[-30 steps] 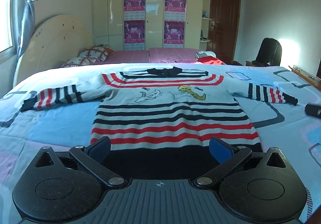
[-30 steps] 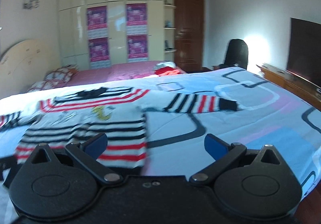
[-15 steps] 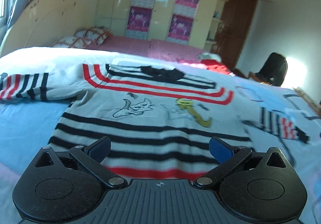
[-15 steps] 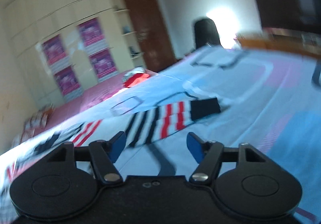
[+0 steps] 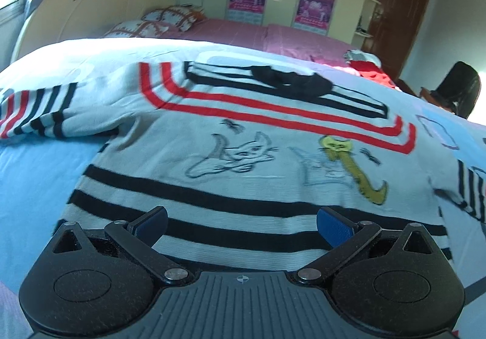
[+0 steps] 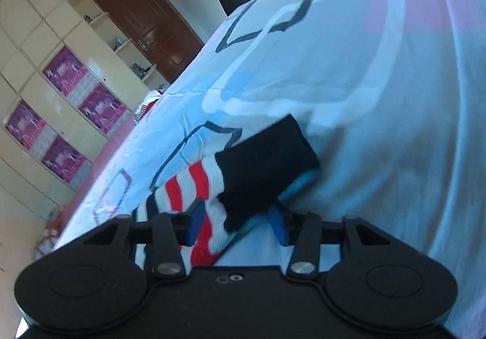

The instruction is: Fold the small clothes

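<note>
The small striped sweater (image 5: 243,162) lies spread flat on the bed (image 5: 39,174), front up, cartoon figures across the chest, black collar at the far end near the pink sheet (image 5: 243,32). Left tongs (image 5: 241,225) hang low over the lower stripes of the body, blue pads wide apart — released, nothing pinched, the knit just passing beneath them. One sleeve stretches off to the left of that view, red and black bands showing.

Over on the right wrist view the picture is tilted hard, and here is the action: the right tongs (image 6: 237,225) are closing around the other sleeve (image 6: 194,196), right where the red and white stripes meet the black cuff (image 6: 264,162). The fabric sits between the two blue pads, the cuff poking out ahead onto the pale blue quilt — but whether the pads already press on it cannot be told for sure; a gap looks to remain beside the right-hand pad.
</note>
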`<state>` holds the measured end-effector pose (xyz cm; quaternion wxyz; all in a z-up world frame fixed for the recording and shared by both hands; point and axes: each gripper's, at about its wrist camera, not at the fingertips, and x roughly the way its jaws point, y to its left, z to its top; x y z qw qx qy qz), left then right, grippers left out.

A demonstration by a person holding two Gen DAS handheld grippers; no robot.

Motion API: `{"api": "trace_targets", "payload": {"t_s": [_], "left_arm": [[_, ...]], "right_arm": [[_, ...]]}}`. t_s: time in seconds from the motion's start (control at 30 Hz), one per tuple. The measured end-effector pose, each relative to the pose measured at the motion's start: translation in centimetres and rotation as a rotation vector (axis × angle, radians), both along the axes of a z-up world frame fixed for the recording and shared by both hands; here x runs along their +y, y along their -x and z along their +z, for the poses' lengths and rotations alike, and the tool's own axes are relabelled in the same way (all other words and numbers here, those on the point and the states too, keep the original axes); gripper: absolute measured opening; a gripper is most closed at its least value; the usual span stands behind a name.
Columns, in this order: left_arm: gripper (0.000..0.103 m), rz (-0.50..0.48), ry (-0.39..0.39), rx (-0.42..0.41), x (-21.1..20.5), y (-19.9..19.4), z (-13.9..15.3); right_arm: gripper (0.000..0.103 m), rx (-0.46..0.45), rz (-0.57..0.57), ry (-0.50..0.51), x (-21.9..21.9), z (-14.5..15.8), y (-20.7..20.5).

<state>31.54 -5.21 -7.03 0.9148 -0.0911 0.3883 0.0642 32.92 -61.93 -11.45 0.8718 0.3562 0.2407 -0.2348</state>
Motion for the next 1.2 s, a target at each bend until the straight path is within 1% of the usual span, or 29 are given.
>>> {"api": "trace_targets", "payload": {"t_s": [0.03, 0.1, 0.17, 0.2, 0.27, 0.37, 0.43, 0.47, 0.53, 0.6, 0.67, 0.73, 0.77, 0.8, 0.83, 0.87, 0.9, 0.93, 1.0, 1.1, 1.13, 1.17, 1.2], "left_arm": [[0.103, 0.011, -0.001, 0.005, 0.5, 0.1, -0.1], [0.103, 0.03, -0.004, 0.005, 1.7, 0.2, 0.0], [0.103, 0.047, -0.011, -0.006, 3.1, 0.3, 0.2], [0.103, 0.053, -0.014, -0.013, 3.8, 0.4, 0.3], [0.103, 0.059, -0.011, -0.015, 5.3, 0.5, 0.2], [0.103, 0.065, 0.008, -0.007, 7.4, 0.2, -0.2], [0.103, 0.072, 0.022, -0.008, 8.9, 0.1, -0.5], [0.103, 0.077, 0.027, -0.01, 9.6, 0.1, -0.6], [0.103, 0.075, 0.041, -0.016, 11.1, 0.6, -0.6], [0.103, 0.09, 0.038, -0.011, 12.8, 1.3, -0.7], [0.103, 0.117, 0.019, 0.009, 14.6, 1.8, -0.9], [0.103, 0.126, 0.031, 0.043, 16.3, 2.1, -1.5], [0.103, 0.134, 0.038, 0.054, 17.0, 2.2, -1.8], [0.103, 0.141, 0.043, 0.057, 17.5, 2.3, -2.0], [0.103, 0.133, 0.056, 0.052, 17.9, 2.4, -2.1], [0.103, 0.12, 0.067, 0.044, 18.0, 2.4, -2.1], [0.103, 0.111, 0.07, 0.035, 17.9, 2.2, -2.0], [0.103, 0.089, 0.094, 0.018, 17.7, 1.9, -1.9], [0.103, 0.032, 0.184, -0.017, 17.0, 0.9, -1.6], [0.102, -0.085, 0.312, -0.059, 14.0, -2.5, -1.7], [0.094, -0.131, 0.345, -0.072, 12.5, -4.0, -1.8], [0.065, -0.174, 0.377, -0.07, 11.0, -5.6, -2.1], [0.061, -0.204, 0.418, -0.052, 9.6, -7.4, -2.6]], "right_arm": [[0.01, 0.02, -0.002, 0.016, 0.1, 0.0, -0.5], [0.008, 0.028, -0.002, 0.033, 0.3, 0.4, -1.2], [0.008, 0.017, 0.016, 0.118, 1.8, 1.9, -1.7], [0.008, -0.002, 0.035, 0.158, 3.0, 2.9, -2.0], [0.008, -0.044, 0.106, 0.254, 6.5, 5.2, -3.1], [0.008, -0.115, 0.262, 0.366, 13.5, 8.3, -4.8], [0.008, -0.148, 0.372, 0.413, 18.5, 9.6, -6.3], [0.008, -0.157, 0.425, 0.418, 20.9, 10.0, -7.0], [0.008, -0.161, 0.532, 0.425, 25.7, 9.8, -8.4], [0.008, -0.135, 0.634, 0.443, 30.4, 8.8, -9.6], [0.008, -0.107, 0.727, 0.448, 34.7, 7.4, -10.4], [0.009, -0.064, 0.812, 0.453, 38.5, 5.2, -10.9], [0.016, -0.035, 0.849, 0.452, 40.1, 4.4, -11.0], [0.032, 0.014, 0.9, 0.45, 41.3, 3.1, -11.4], [0.034, 0.078, 0.954, 0.454, 42.5, 1.9, -11.7], [0.035, 0.087, 0.958, 0.497, 43.3, 1.6, -11.1], [0.039, 0.046, 0.952, 0.538, 43.6, 1.9, -9.5], [0.039, 0.001, 0.952, 0.534, 43.3, 2.6, -8.2], [0.039, -0.045, 0.903, 0.49, 41.7, 4.0, -6.1], [0.039, -0.056, 0.799, 0.491, 38.2, 5.6, -4.0], [0.039, -0.052, 0.768, 0.49, 36.9, 6.0, -3.5], [0.039, -0.047, 0.74, 0.486, 35.7, 6.5, -2.8], [0.04, -0.043, 0.715, 0.485, 34.6, 6.9, -2.1]]}}
